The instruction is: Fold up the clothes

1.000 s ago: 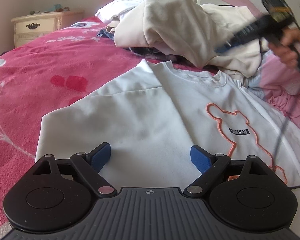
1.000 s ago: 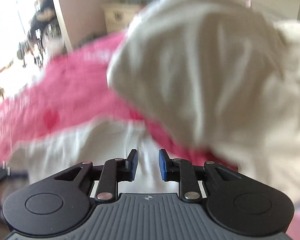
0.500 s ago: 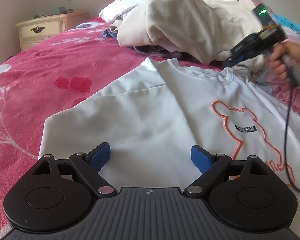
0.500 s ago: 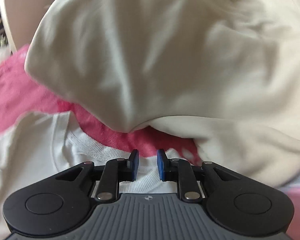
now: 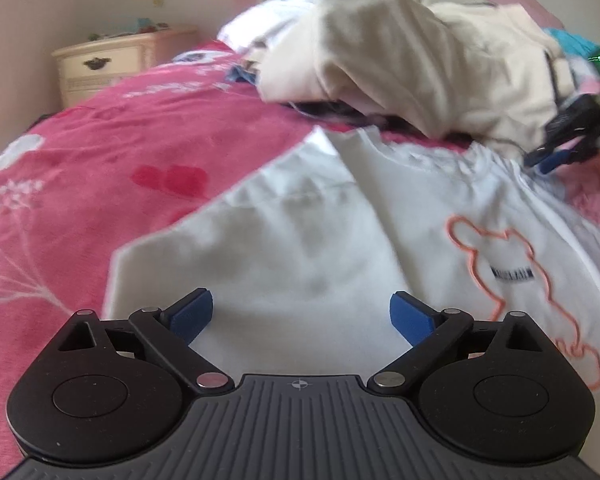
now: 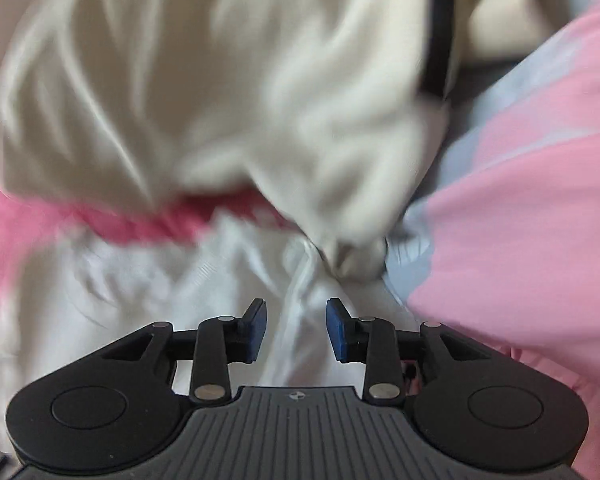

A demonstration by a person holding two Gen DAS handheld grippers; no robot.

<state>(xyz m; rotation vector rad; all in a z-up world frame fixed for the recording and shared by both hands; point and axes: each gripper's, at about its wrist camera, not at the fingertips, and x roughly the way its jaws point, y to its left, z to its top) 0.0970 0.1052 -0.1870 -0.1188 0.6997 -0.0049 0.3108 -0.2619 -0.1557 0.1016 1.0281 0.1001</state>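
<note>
Seen from the left wrist, the left gripper [image 5: 302, 316] hangs over the lower part of a white sweatshirt [image 5: 320, 248], its jaws spread wide and widening, nothing between the blue pads. That sweatshirt lies flat, face up on the pink bedspread [image 5: 100, 152], an orange outline figure on its chest. Beyond its collar, toward the head of the bed, sits a heap of cream clothes [image 5: 400, 52]. A cream nightstand [image 5: 112, 64] stands past the bed's far left edge. At the right edge, blurred, is the right gripper [image 5: 556, 156].

From the right wrist, blurred, the right gripper [image 6: 296, 330] has its jaws partly apart and opening over a ridge of the sweatshirt [image 6: 188, 280], not pinching it
</note>
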